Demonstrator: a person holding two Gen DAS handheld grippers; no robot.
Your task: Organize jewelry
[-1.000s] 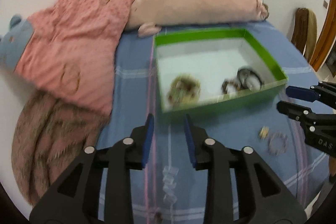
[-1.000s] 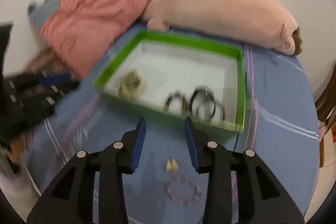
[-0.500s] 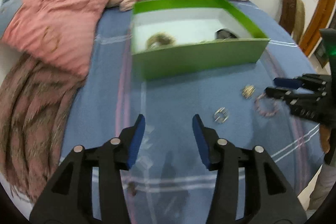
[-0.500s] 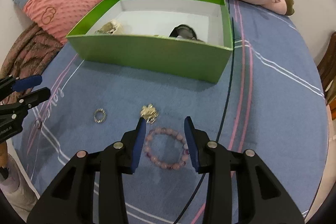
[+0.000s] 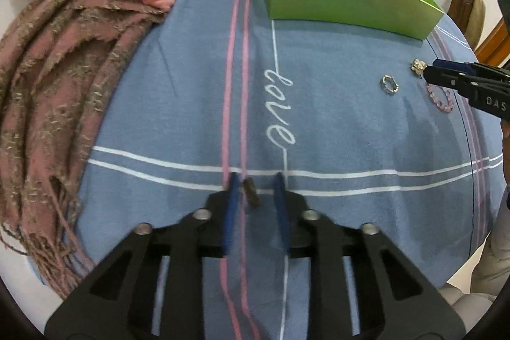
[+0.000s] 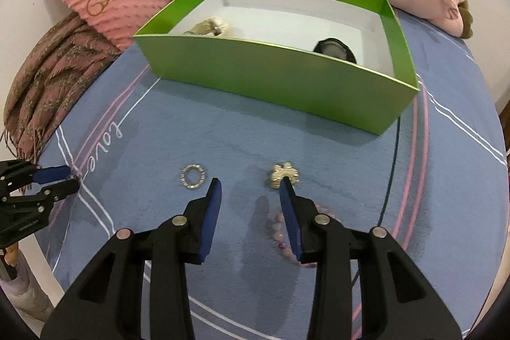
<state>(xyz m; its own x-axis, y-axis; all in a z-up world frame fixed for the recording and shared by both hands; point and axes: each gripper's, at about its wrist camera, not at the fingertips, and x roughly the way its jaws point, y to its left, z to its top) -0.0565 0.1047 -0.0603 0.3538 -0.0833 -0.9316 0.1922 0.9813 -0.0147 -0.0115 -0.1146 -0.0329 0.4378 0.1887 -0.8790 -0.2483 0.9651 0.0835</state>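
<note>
Left gripper [image 5: 254,191] is pointing steeply down at the blue cloth [image 5: 334,123], jaws having just been closing, now narrow but with a gap showing; a small brown piece [image 5: 251,192] is lying between the pads, nearer the left one, long axis running roughly along the fingers. The frame is blurring there, so contact is probably not made yet, and what the piece is can't be told. Right gripper [image 6: 250,191] is sitting partly open with nothing in it, hovering low over the cloth. A pink bead bracelet [image 6: 280,233] is lying flat just under and behind its right finger, partly hidden; a gold flower-shaped piece [image 6: 283,175] is touching or just ahead of that same fingertip; a small sparkly ring [image 6: 193,176] is lying flat just off the left fingertip. All three are sitting much nearer the right hand than the left, so the right one is looking like the arm for them, and the bracelet is needing the jaws shifted to the right and back. The green box [image 6: 280,78] is standing beyond them, open-topped, white inside, already holding a pale gold cluster [image 6: 210,27] at its left and dark bangles [image 6: 334,50] at its right, both half hidden by the near wall.
</note>
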